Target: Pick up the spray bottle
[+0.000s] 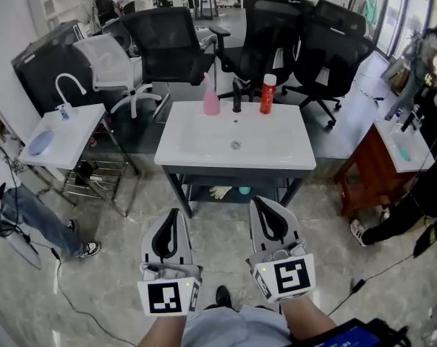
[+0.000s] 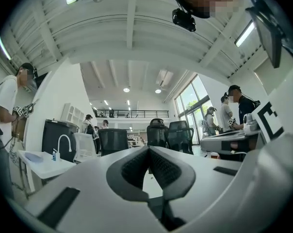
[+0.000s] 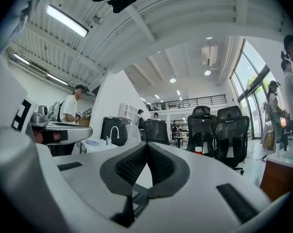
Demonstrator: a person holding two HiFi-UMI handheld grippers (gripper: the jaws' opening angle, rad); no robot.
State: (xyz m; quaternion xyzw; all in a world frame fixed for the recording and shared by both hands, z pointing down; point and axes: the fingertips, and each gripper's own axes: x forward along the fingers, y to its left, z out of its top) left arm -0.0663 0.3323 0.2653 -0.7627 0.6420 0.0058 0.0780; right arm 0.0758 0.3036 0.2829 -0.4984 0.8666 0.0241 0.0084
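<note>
My left claw (image 1: 176,214) and right claw (image 1: 257,202) are both clenched on nothing, near me and well short of the sink (image 1: 197,154). The pink spray bottle (image 1: 211,101) stands at its far rim, just left of the tap (image 1: 236,96). I judge this the approach. Next I'd open one claw and reach across the basin.

Pink spray bottle (image 1: 211,101) upright, sink (image 1: 193,156) rear rim, beside faucet (image 1: 236,97).

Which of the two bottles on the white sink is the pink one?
The pink plastic bottle standing left of the black tap. The other, right of the tap, is a red can with a white cap.
</note>
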